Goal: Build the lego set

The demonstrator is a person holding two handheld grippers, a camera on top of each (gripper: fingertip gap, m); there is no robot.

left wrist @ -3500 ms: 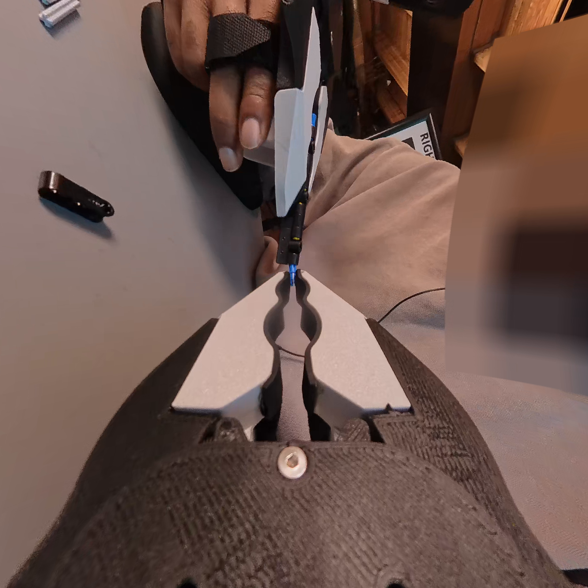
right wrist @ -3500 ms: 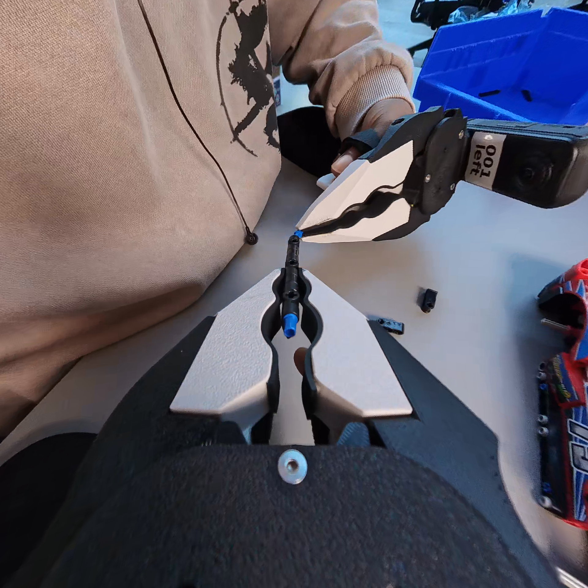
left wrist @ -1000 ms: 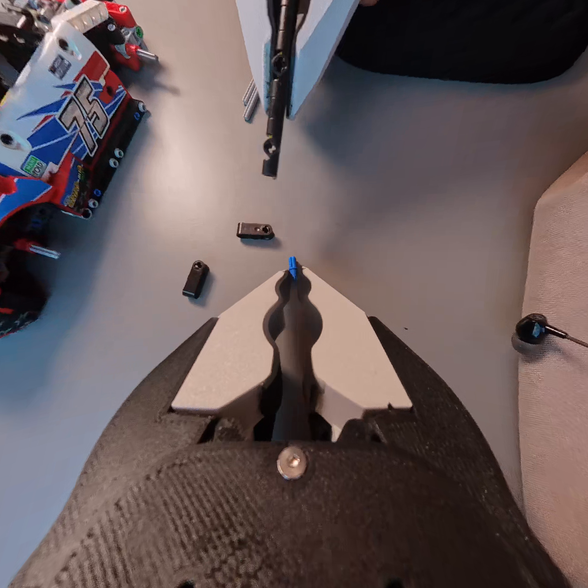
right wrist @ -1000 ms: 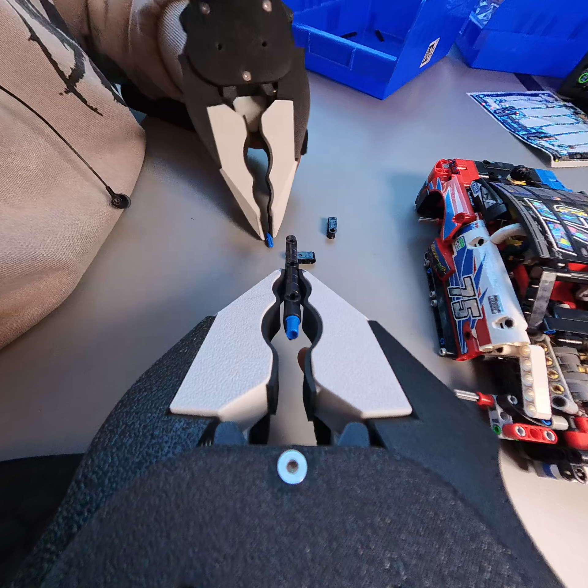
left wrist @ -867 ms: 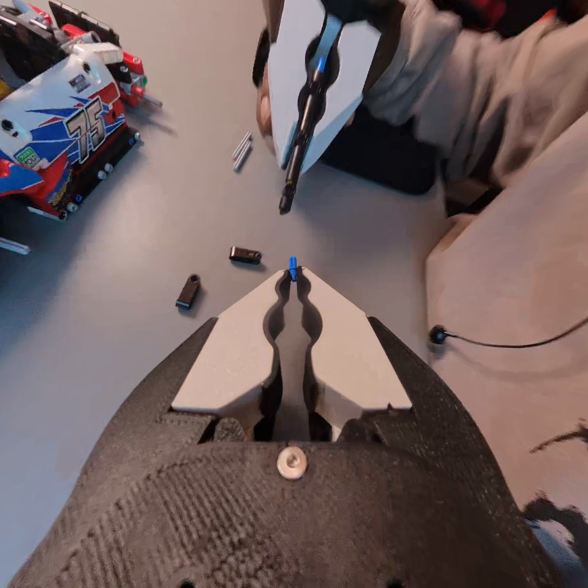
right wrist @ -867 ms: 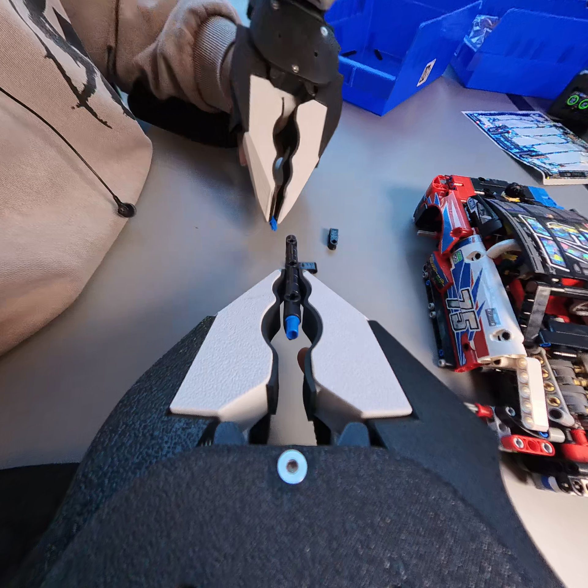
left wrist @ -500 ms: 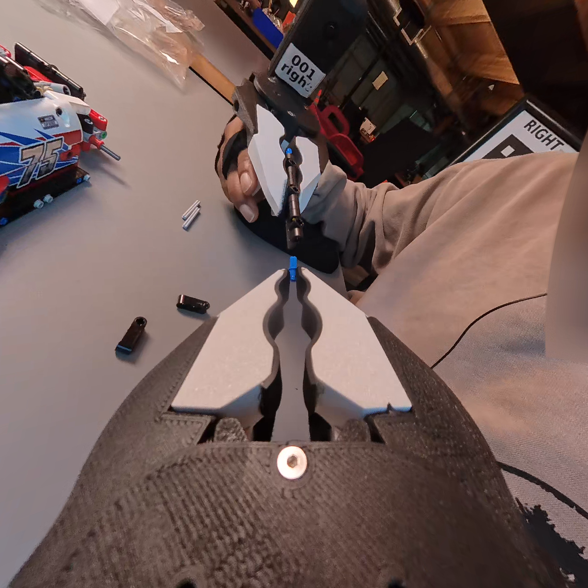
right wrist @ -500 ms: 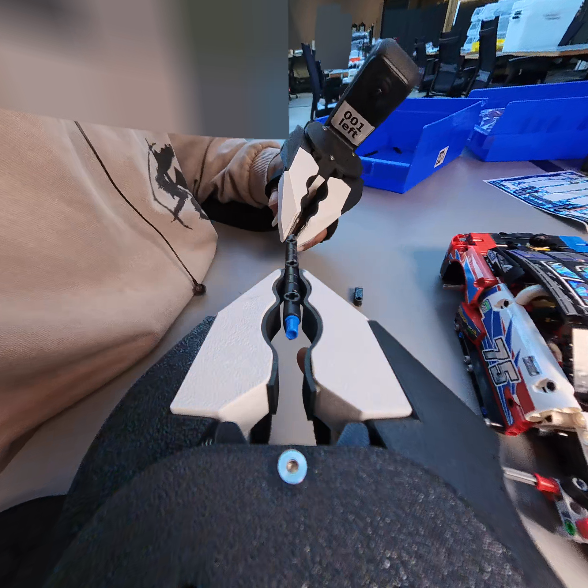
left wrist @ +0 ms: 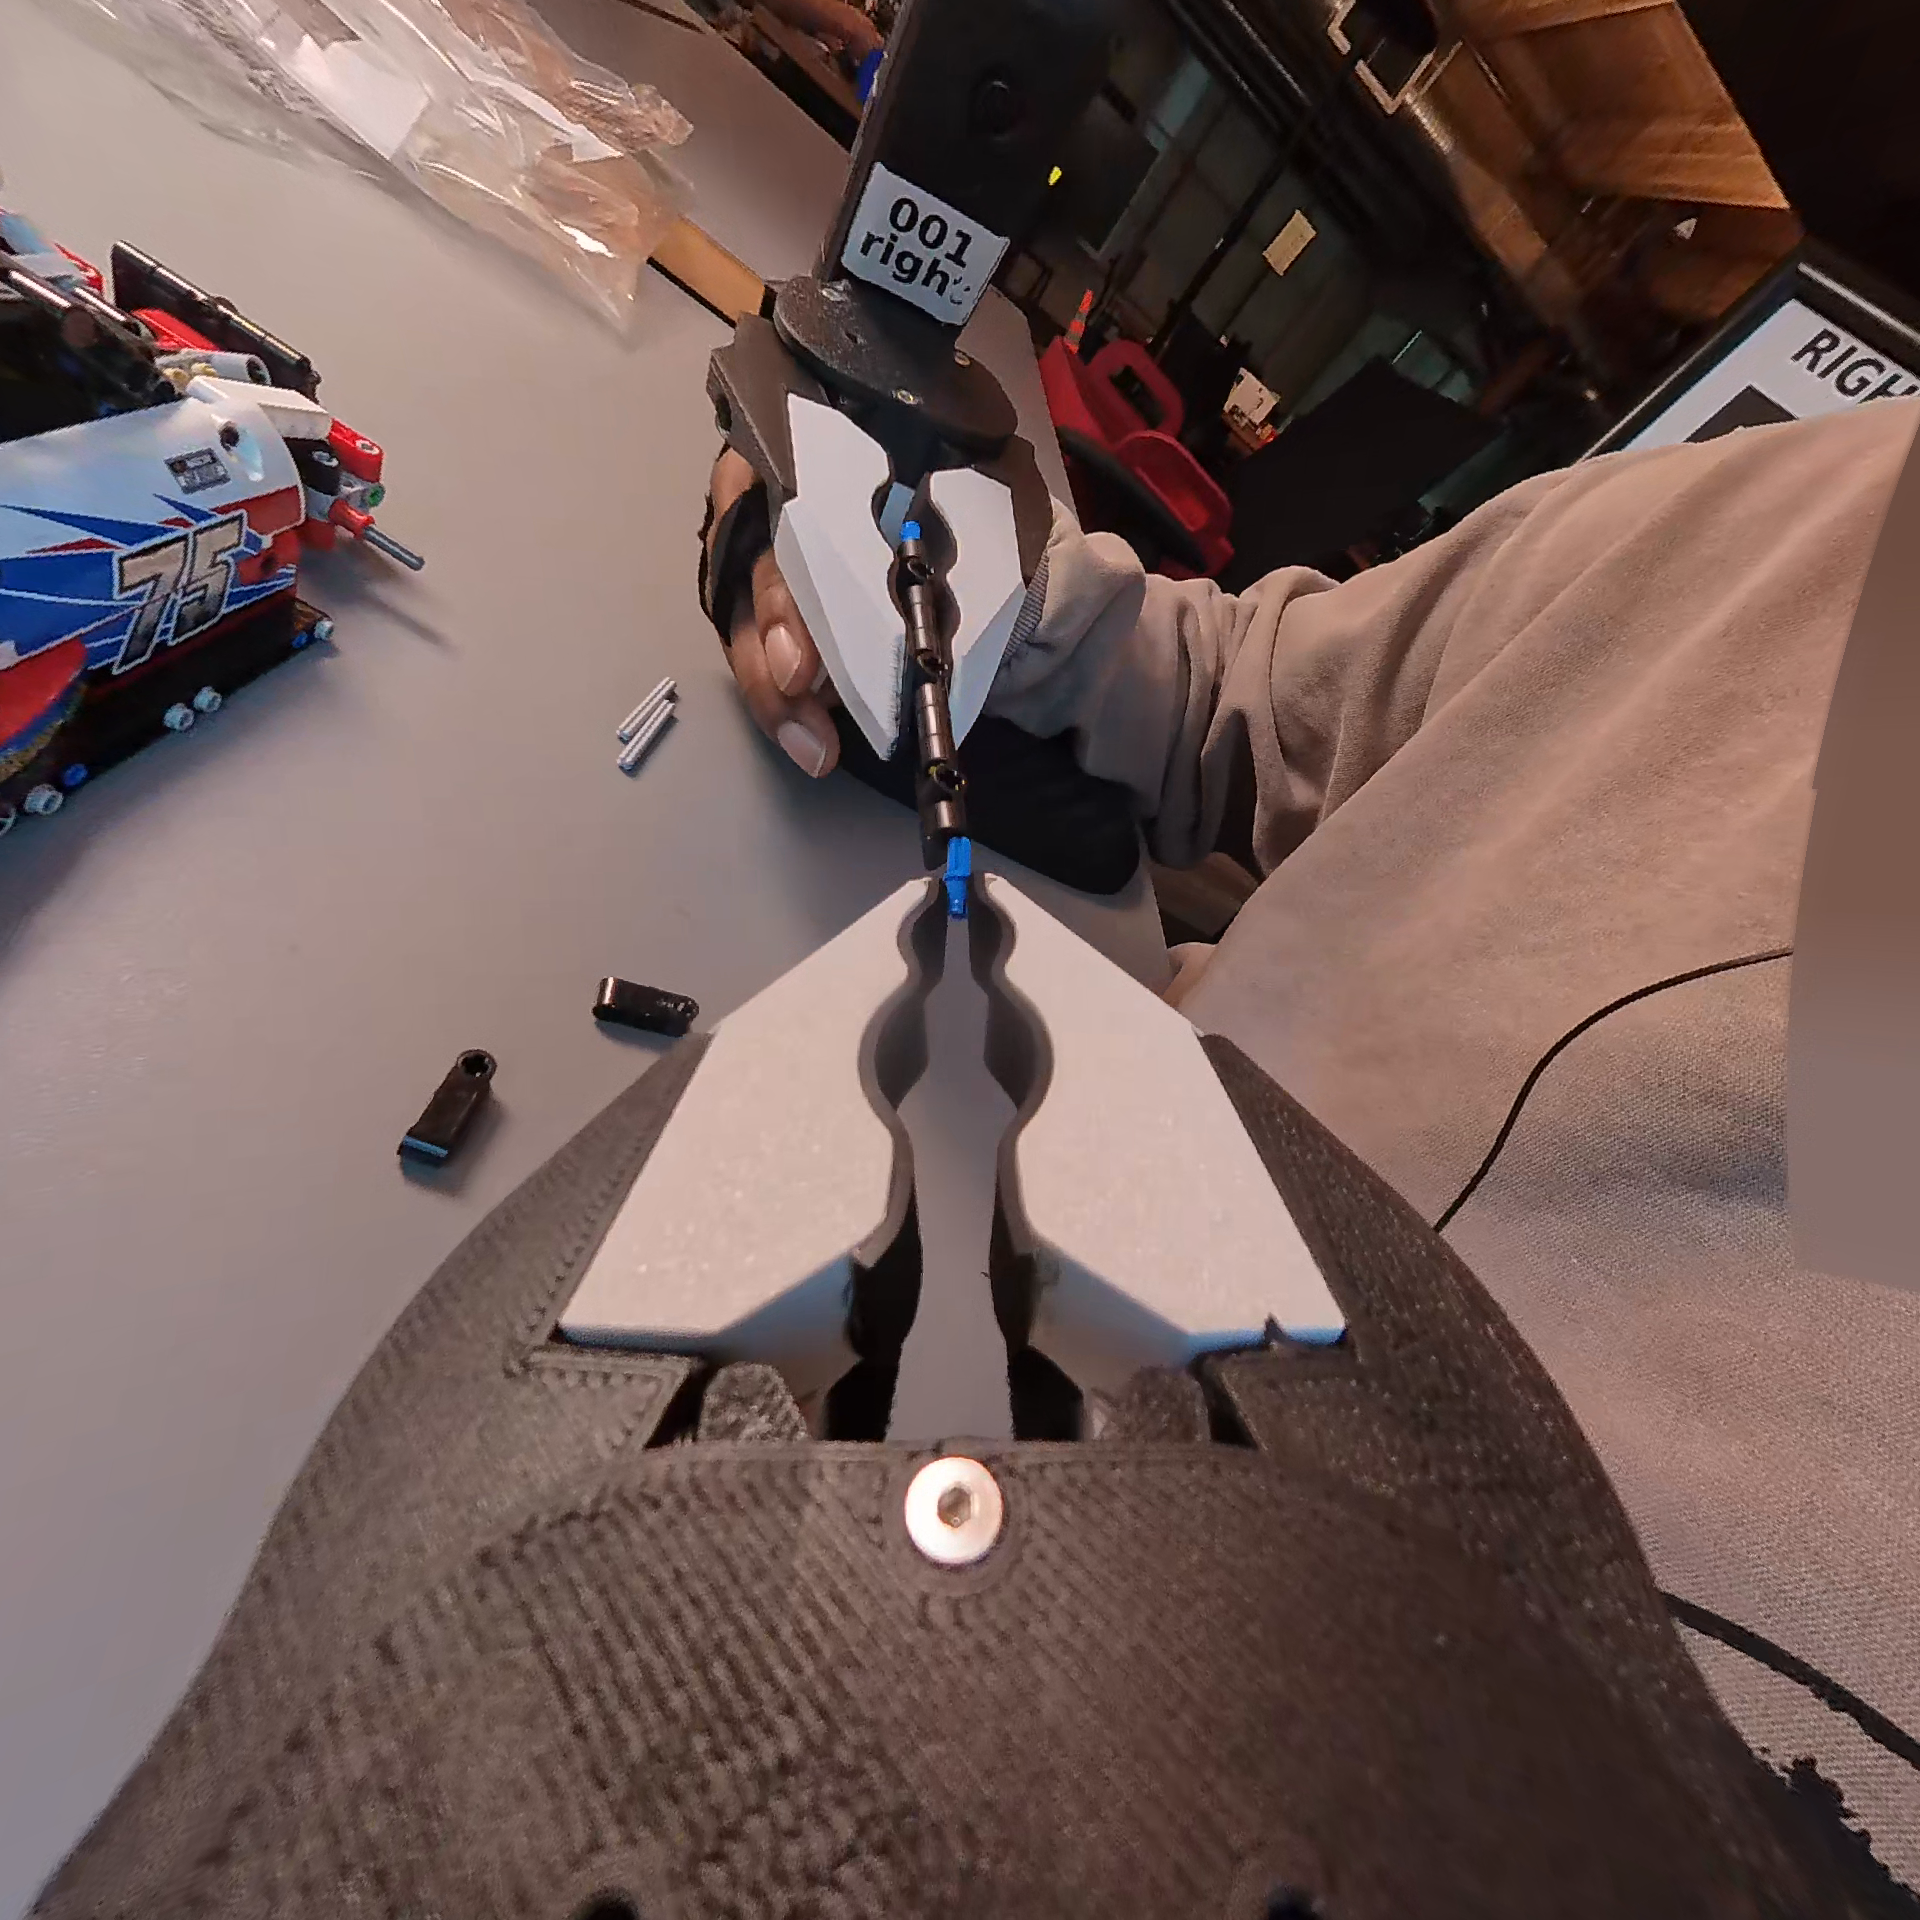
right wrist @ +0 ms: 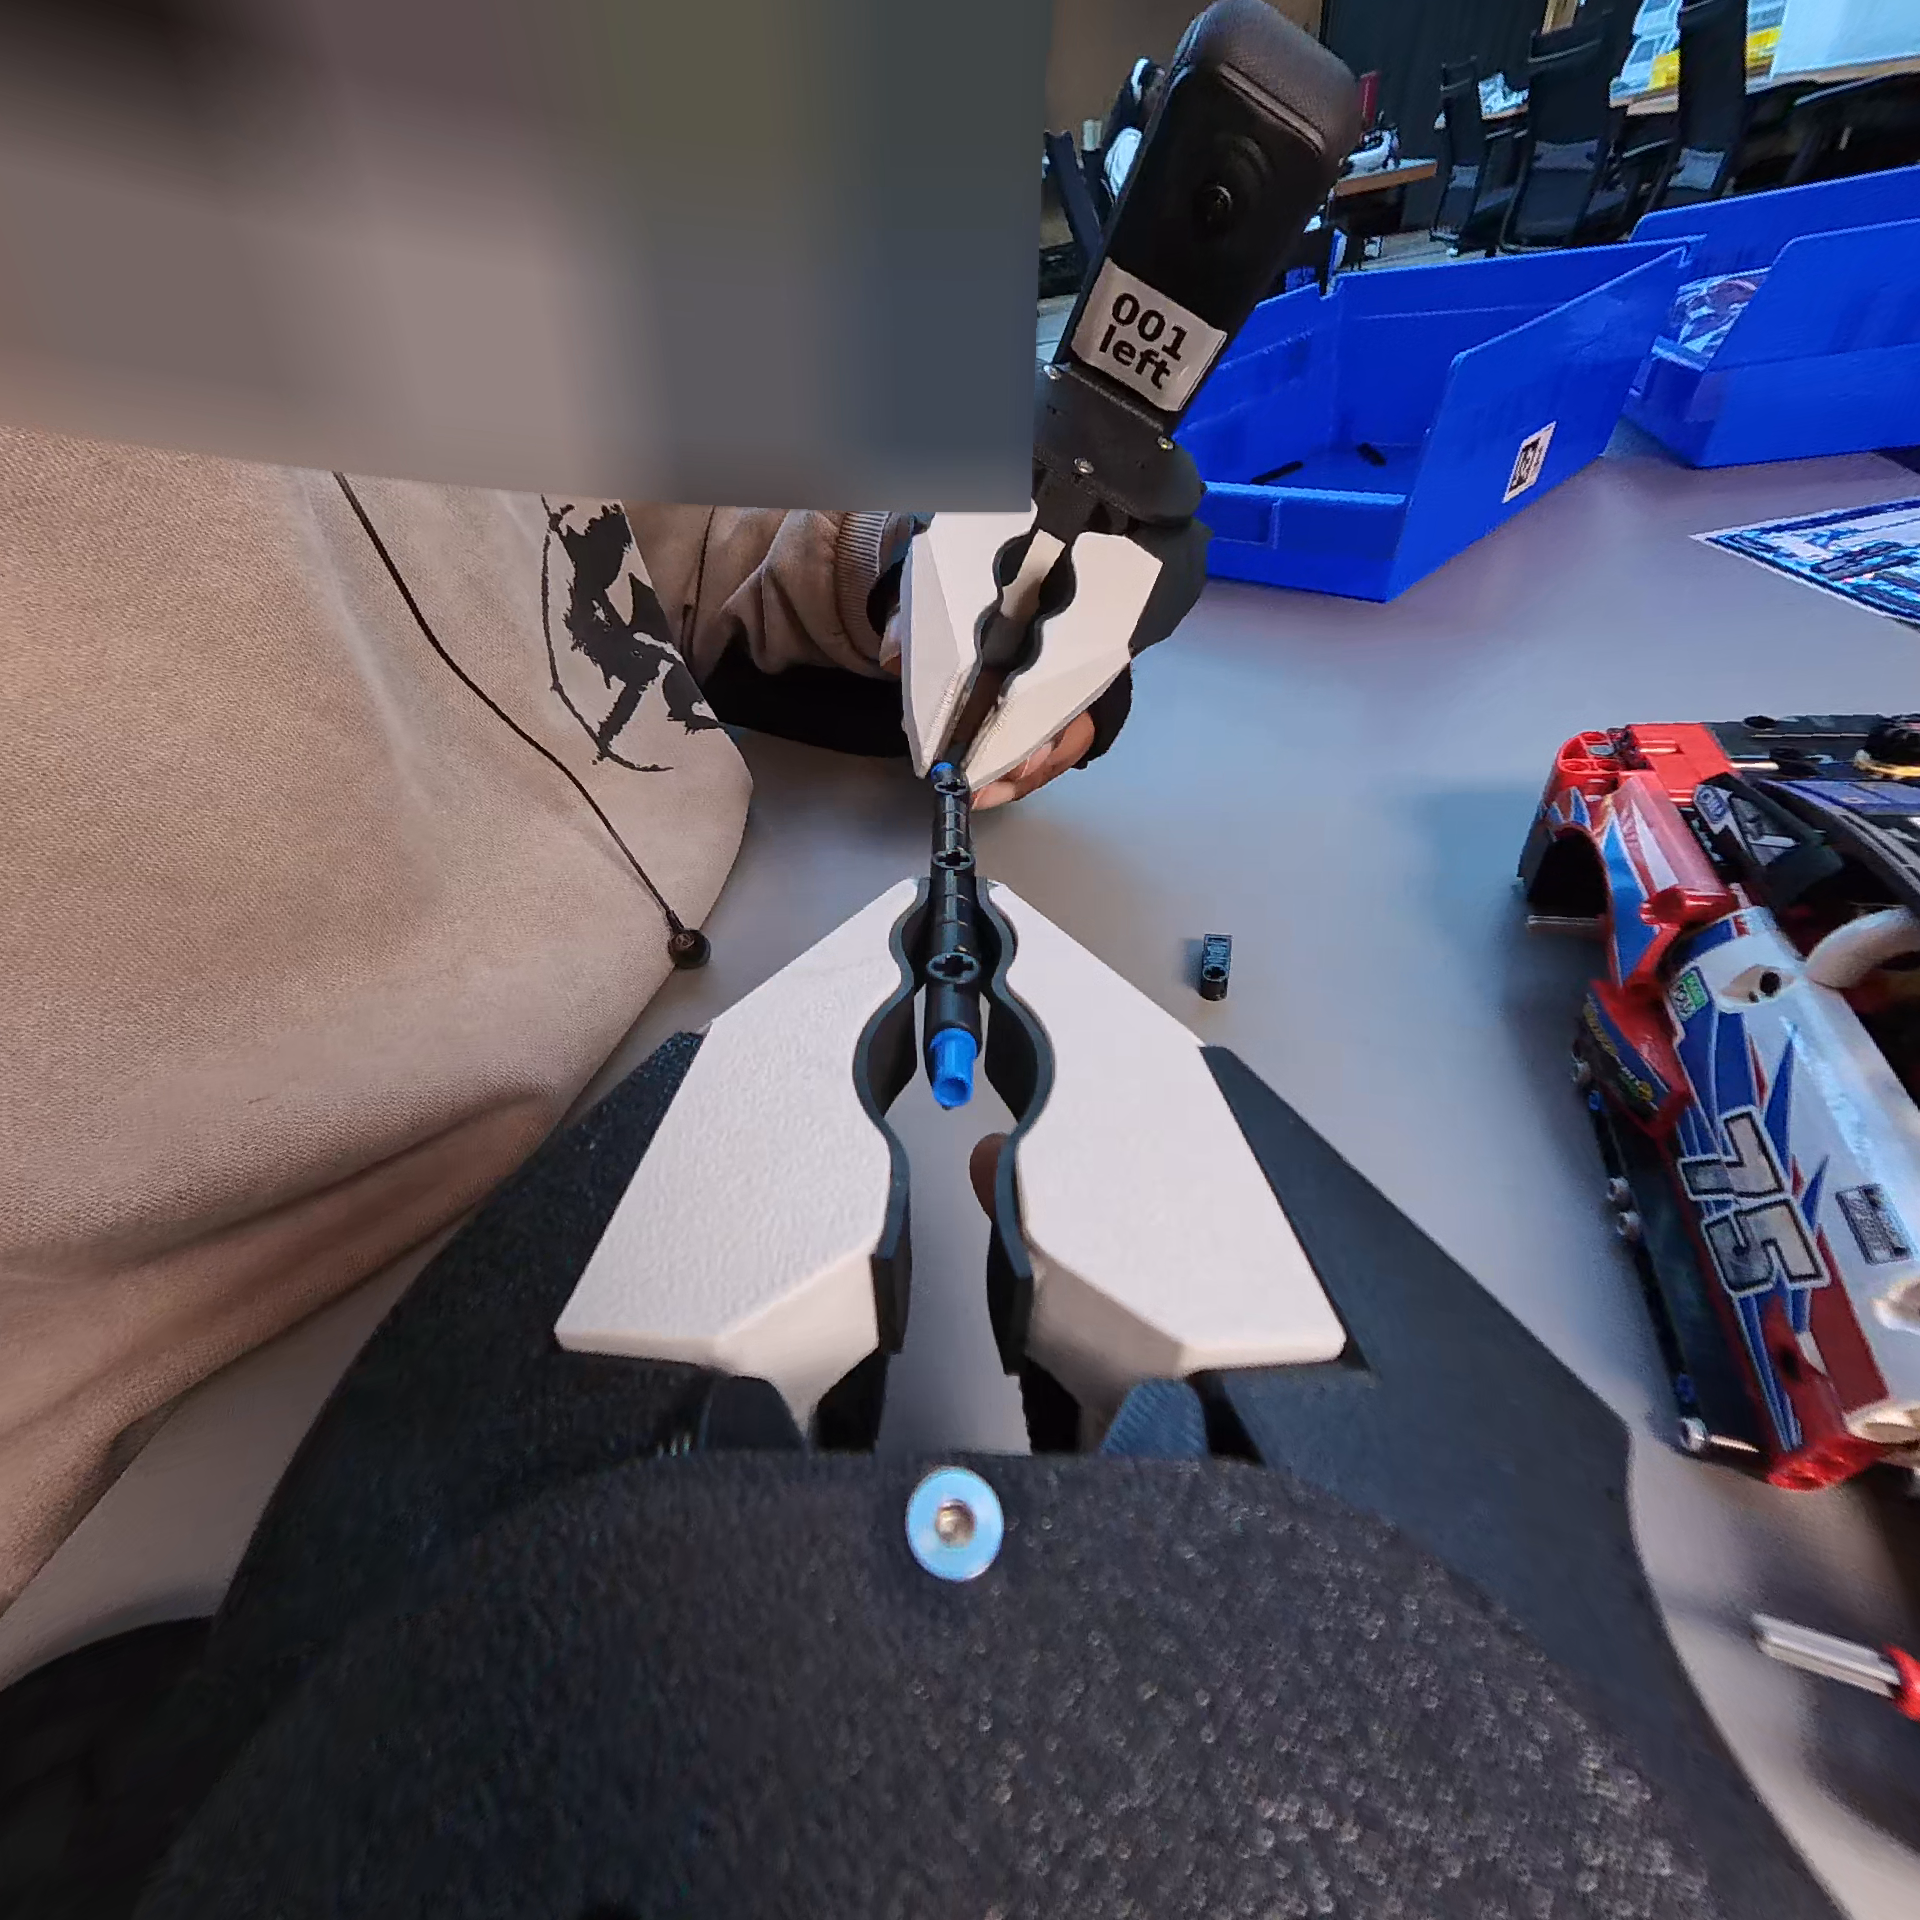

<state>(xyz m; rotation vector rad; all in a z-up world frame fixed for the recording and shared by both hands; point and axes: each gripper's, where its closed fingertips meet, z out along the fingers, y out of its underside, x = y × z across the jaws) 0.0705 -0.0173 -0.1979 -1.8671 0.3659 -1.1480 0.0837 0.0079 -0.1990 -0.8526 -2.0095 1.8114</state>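
A black Technic beam [right wrist: 951,935] is being pinched lengthwise by the right gripper [right wrist: 953,888], its long axis running along the fingers toward the left gripper [left wrist: 954,885], whose closed tips are clamping a blue pin [left wrist: 957,871] being held against the beam's far end, above the grey table [left wrist: 312,883]

Left hand-held gripper [left wrist: 956,891]: rose off the tabletop [left wrist: 312,935] and turned back toward the right hand-held gripper [right wrist: 954,896].
Blue pin [left wrist: 957,869]: a second ago apart from the black beam [right wrist: 951,914], now touching its end.
Gap: closed.
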